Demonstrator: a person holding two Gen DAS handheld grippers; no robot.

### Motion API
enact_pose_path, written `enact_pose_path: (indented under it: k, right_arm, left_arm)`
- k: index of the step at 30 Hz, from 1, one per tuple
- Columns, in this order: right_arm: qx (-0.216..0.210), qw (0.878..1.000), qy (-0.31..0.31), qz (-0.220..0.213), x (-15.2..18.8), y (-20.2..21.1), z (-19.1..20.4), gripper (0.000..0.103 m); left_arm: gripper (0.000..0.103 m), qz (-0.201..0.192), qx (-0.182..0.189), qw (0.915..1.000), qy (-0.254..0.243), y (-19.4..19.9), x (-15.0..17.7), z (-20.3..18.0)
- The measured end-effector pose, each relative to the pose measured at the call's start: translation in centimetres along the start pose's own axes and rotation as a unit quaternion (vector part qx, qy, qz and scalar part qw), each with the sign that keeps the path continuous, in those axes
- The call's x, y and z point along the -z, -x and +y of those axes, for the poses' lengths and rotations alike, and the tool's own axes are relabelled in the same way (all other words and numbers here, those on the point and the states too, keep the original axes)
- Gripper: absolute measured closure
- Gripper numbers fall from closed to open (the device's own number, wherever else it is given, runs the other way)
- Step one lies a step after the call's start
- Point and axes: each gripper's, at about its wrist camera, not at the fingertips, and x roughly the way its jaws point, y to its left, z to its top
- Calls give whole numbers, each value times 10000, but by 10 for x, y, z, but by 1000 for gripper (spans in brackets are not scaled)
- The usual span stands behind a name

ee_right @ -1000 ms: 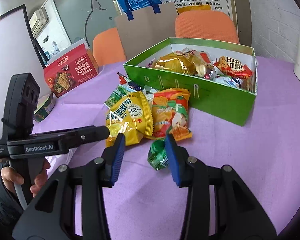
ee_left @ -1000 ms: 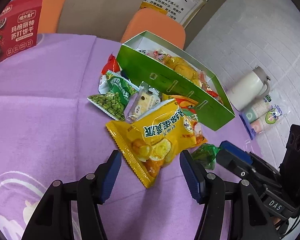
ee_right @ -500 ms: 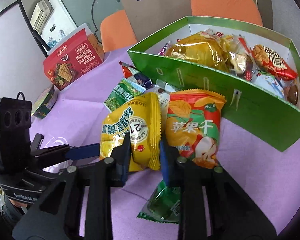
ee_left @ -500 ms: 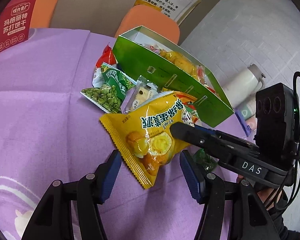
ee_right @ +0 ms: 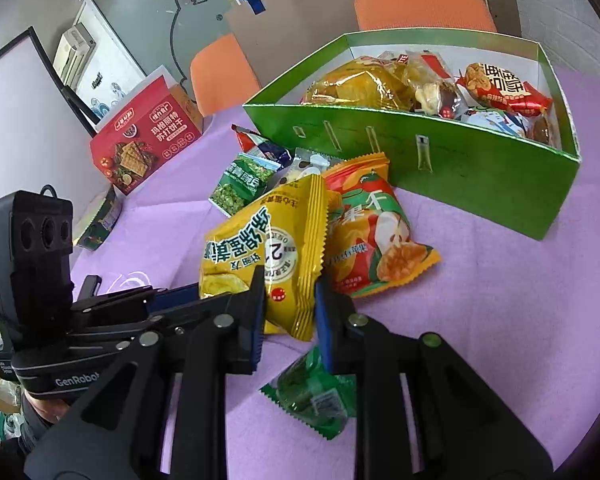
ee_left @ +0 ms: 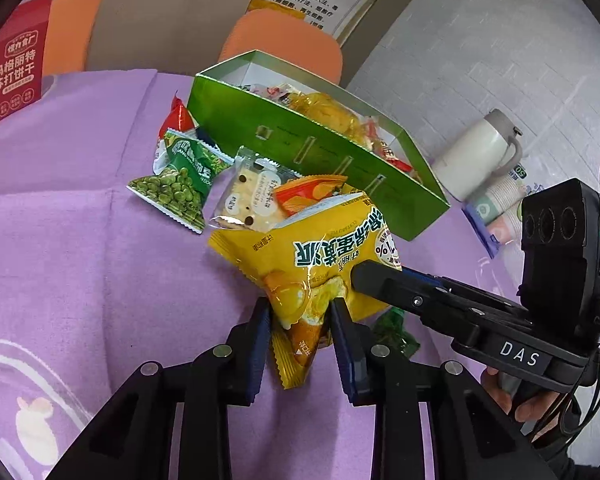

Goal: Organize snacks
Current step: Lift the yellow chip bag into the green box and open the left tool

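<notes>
Both of my tongs have closed in since a second ago, when they hovered wide apart over the pile. Now the left gripper (ee_left: 300,320) pinches one corner of the yellow egg-yolk pie bag (ee_left: 320,256), and the right gripper (ee_right: 290,306) clamps the opposite sealed edge of the same bag, which looks raised off the purple tablecloth (ee_left: 80,260) between them.

By my reading, the job is partly done. The green box (ee_right: 440,168), beyond both tongs, already holds a heap of packets. Left on the cloth between the tongs and the box I count the orange apple-chip bag (ee_right: 372,232), the green pea packet (ee_left: 176,184), the clear cracker packet (ee_left: 252,196) and a red packet (ee_left: 178,116) hard against the box wall. A small green wrapped snack (ee_right: 316,396) lies right under my right tong. The yellow bag is the one in hand; it has yet to reach the box.
</notes>
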Motion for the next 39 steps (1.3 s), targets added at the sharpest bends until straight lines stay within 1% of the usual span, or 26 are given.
enact_pose_path:
  k: [4, 8, 10, 12, 16, 19, 21, 24, 27, 29, 31, 32, 33, 34, 35, 36, 37, 39]
  right_arm:
    - [-65, 9995, 5, -302, 1, 28, 2, 79]
    - [29, 9971, 98, -751, -9, 59, 6, 79]
    - [141, 9951, 153, -964, -19, 74, 6, 79]
    - [354, 9921, 231, -1180, -31, 88, 5, 79]
    - [675, 9853, 276, -1543, -55, 104, -3, 79]
    - [740, 9819, 136, -1738, -73, 108, -21, 79]
    - [722, 9812, 33, -1791, -83, 106, -32, 79]
    - [696, 9809, -117, -1811, -97, 96, -48, 79]
    - [685, 9812, -296, -1780, -108, 82, -64, 79]
    - [686, 9806, -379, -1797, -114, 72, -74, 79]
    - [689, 9796, -457, -1832, -120, 61, -83, 77]
    - [723, 9791, -466, -1842, -121, 55, -86, 74]
    - [838, 9789, -449, -1809, -123, 49, -89, 71]
    - [1027, 9784, -452, -1734, -122, 44, -93, 60]
    - [1247, 9768, -475, -1675, -119, 39, -98, 47]
    - [1374, 9748, -492, -1690, -114, 38, -103, 44]
    - [1429, 9738, -504, -1694, -109, 37, -107, 44]
    - [1430, 9744, -583, -1634, -99, 36, -114, 44]
  left_arm:
    - [74, -141, -12, 9994, -322, 15, -6, -23]
    - [74, -343, 55, 9972, -658, 26, -27, -52]
    - [74, -430, 69, 9954, -849, 26, -43, -67]
    - [74, -485, 104, 9938, -994, 23, -59, -83]
    - [73, -566, 208, 9910, -1194, 13, -93, -104]
    - [73, -575, 217, 9892, -1329, 0, -116, -116]
    - [73, -537, 198, 9892, -1350, -11, -129, -119]
    - [73, -467, 124, 9893, -1376, -29, -143, -120]
    - [73, -326, 51, 9907, -1317, -49, -157, -114]
    - [73, -302, -29, 9913, -1281, -59, -165, -110]
    - [70, -327, -189, 9912, -1270, -69, -170, -105]
    - [61, -333, -362, 9907, -1270, -74, -171, -102]
    - [45, -305, -545, 9903, -1240, -77, -170, -98]
    - [36, -285, -658, 9904, -1184, -80, -168, -92]
    - [25, -318, -682, 9907, -1130, -80, -165, -86]
    - [23, -378, -667, 9915, -1054, -78, -161, -78]
    - [23, -390, -639, 9923, -982, -77, -158, -73]
    - [23, -342, -611, 9937, -876, -77, -153, -66]
